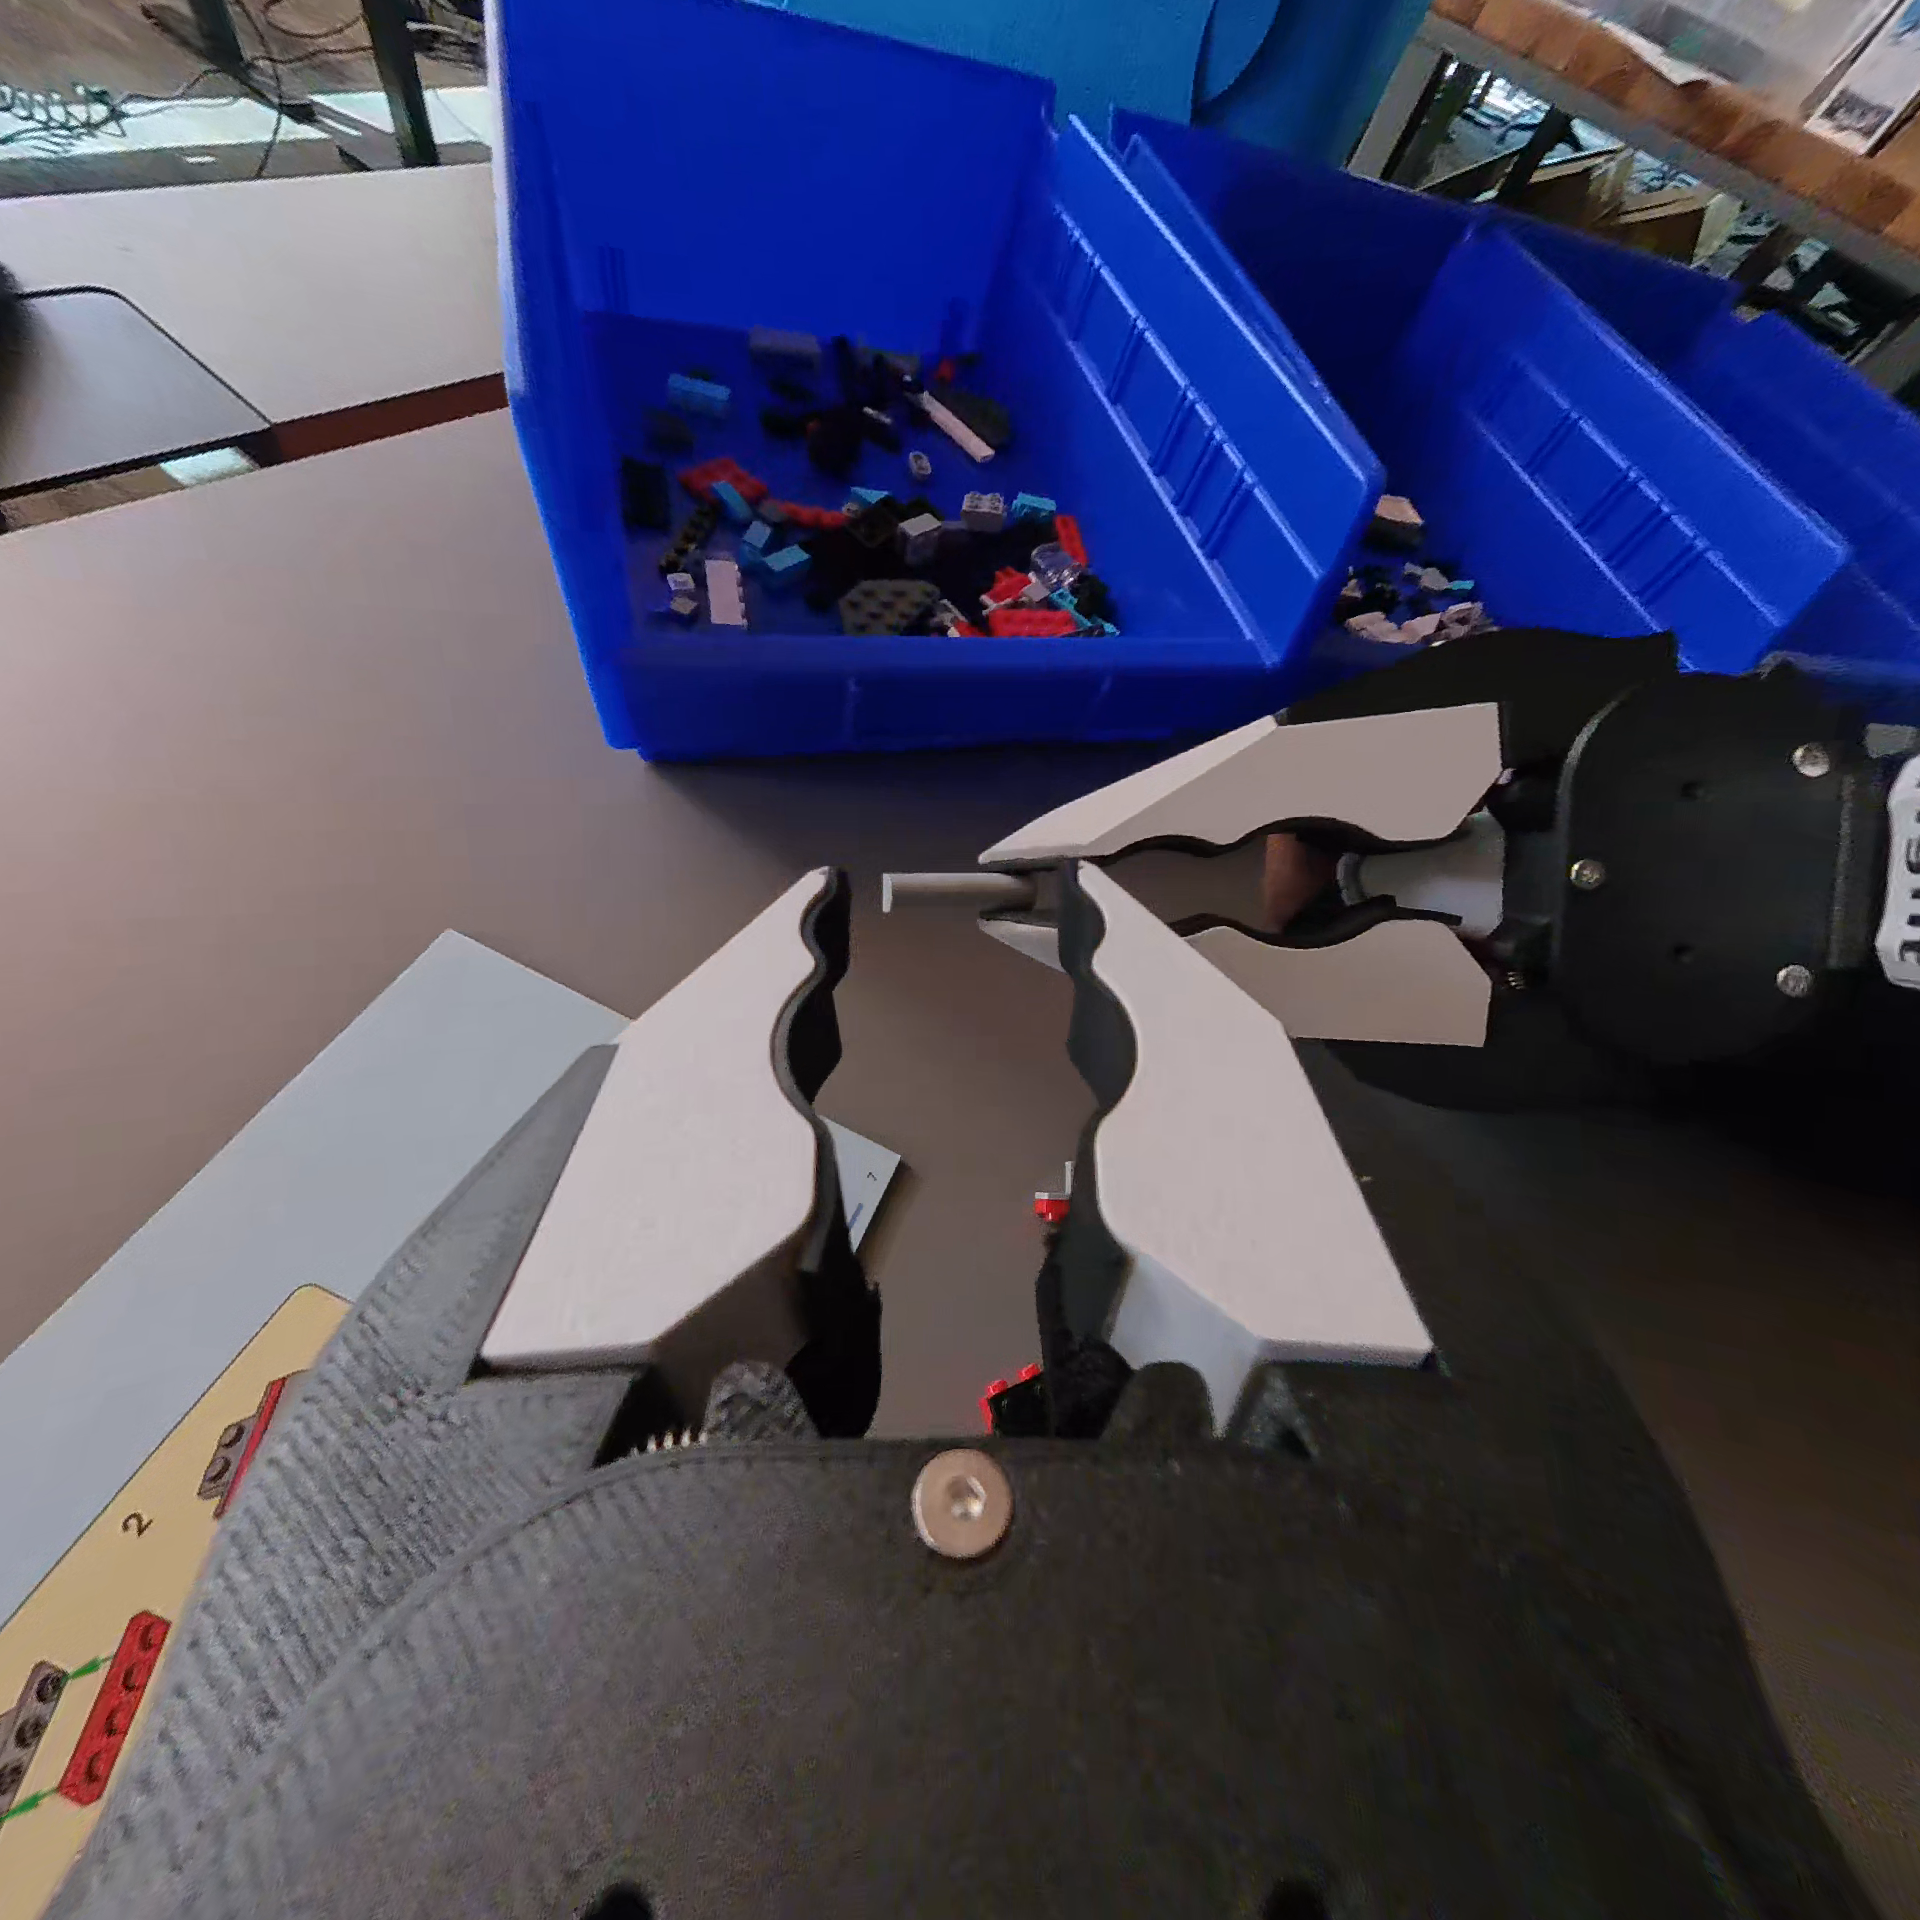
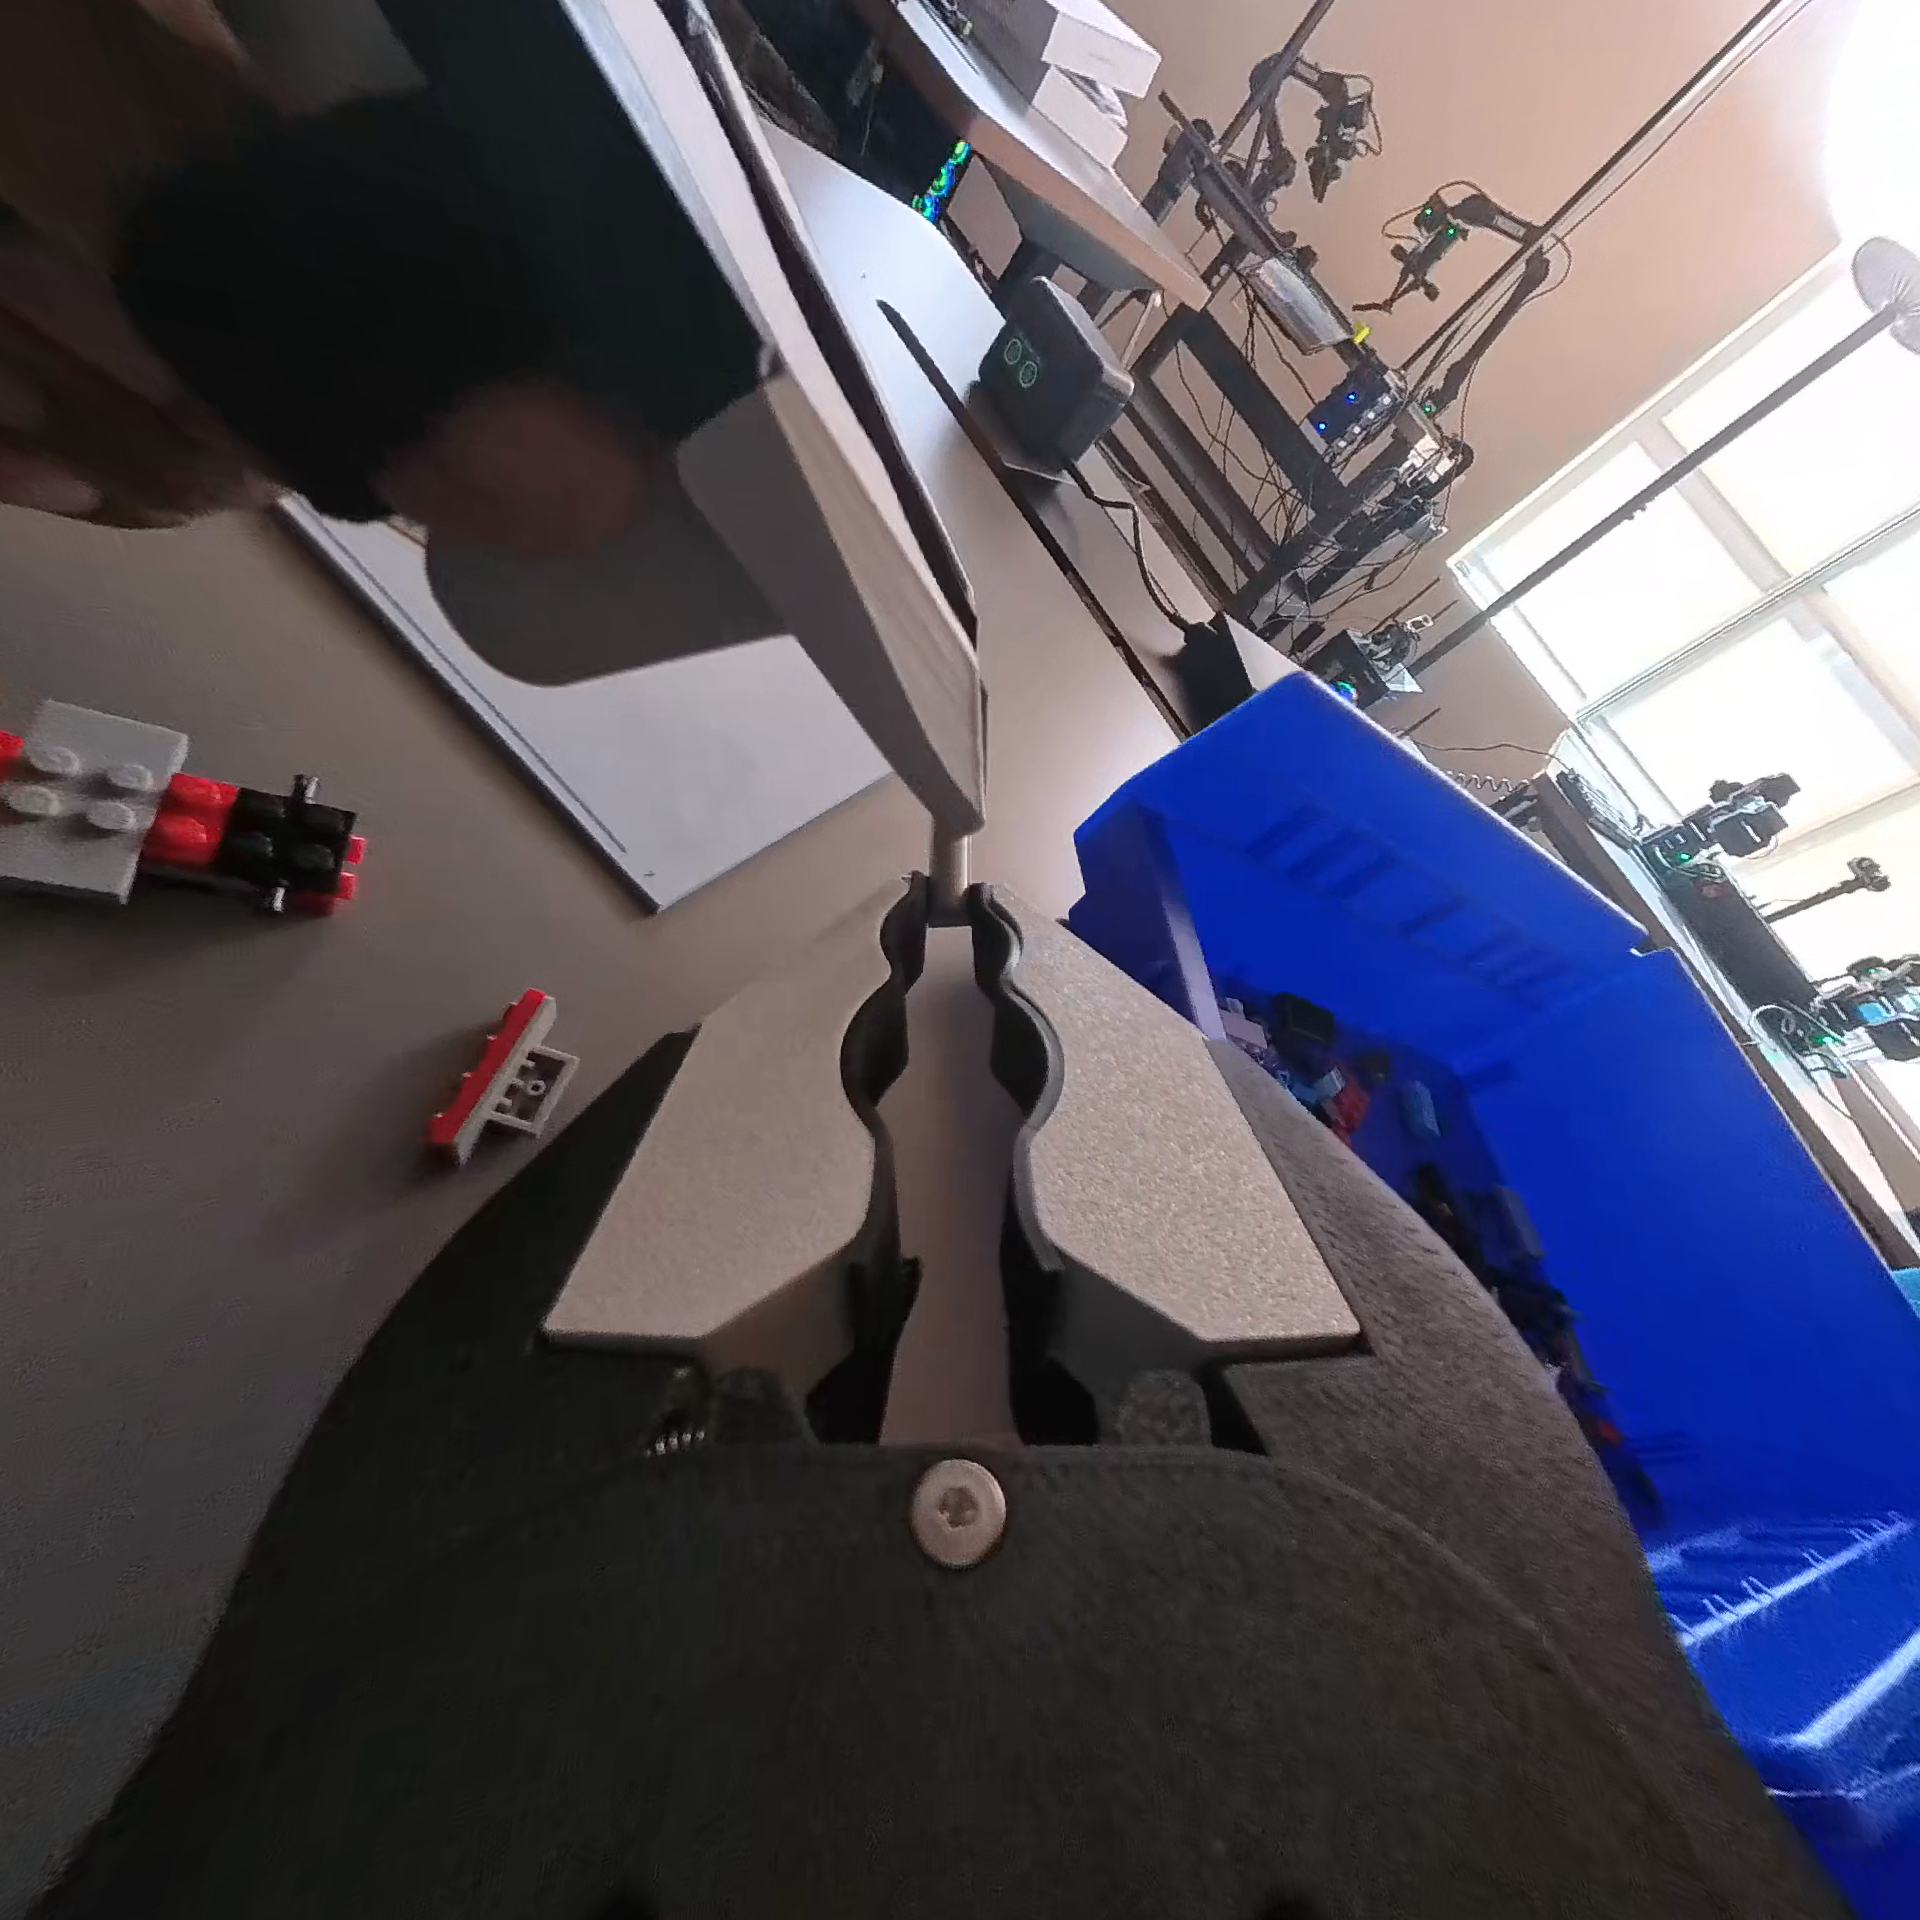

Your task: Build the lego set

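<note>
Right gripper pinching small grey peg at its tips, left gripper spread wide around peg's free end, blue bin of loose bricks behind, part-built model on table.

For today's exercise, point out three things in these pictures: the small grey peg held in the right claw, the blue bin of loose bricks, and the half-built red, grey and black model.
grey peg [image 1: 930, 891], left wrist view: its free shaft.
blue bin [image 1: 935, 707], left wrist view: front wall.
half-built model [image 2: 88, 800], right wrist view: grey studded top.
</note>
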Demonstrator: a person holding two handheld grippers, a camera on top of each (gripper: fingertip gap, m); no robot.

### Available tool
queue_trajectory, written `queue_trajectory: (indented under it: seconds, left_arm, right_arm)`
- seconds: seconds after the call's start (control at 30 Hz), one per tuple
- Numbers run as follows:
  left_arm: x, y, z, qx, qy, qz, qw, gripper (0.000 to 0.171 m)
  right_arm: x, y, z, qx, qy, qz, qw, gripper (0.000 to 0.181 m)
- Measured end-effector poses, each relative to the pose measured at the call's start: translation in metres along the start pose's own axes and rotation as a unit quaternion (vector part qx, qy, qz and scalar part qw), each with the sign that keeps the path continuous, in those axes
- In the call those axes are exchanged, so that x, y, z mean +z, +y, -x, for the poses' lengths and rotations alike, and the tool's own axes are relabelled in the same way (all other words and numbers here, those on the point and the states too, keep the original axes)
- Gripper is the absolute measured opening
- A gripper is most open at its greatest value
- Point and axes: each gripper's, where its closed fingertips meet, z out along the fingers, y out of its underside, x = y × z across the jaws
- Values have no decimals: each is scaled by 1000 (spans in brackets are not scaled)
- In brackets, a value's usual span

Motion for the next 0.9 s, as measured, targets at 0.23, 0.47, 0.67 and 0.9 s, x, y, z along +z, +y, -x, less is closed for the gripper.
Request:
queue_trajectory:
  seconds: [0.23, 0.47, 0.67, 0.9]
  left_arm:
    - [3, 7, 2, -8, -26, 16, 999, 45]
    - [1, 6, 4, -27, -8, 16, 999, 43]
    - [-1, 3, -2, 8, -4, 14, 1000, 39]
    - [0, 2, -3, 28, -11, 8, 1000, 26]
  right_arm:
    - [1, -2, 3, -32, 11, 4, 999, 10]
    - [-2, -8, 0, -38, 20, -14, 999, 10]
    - [-3, -10, 2, -35, 14, -24, 999, 10]
    - [-5, -14, 1, -37, 11, -38, 999, 10]
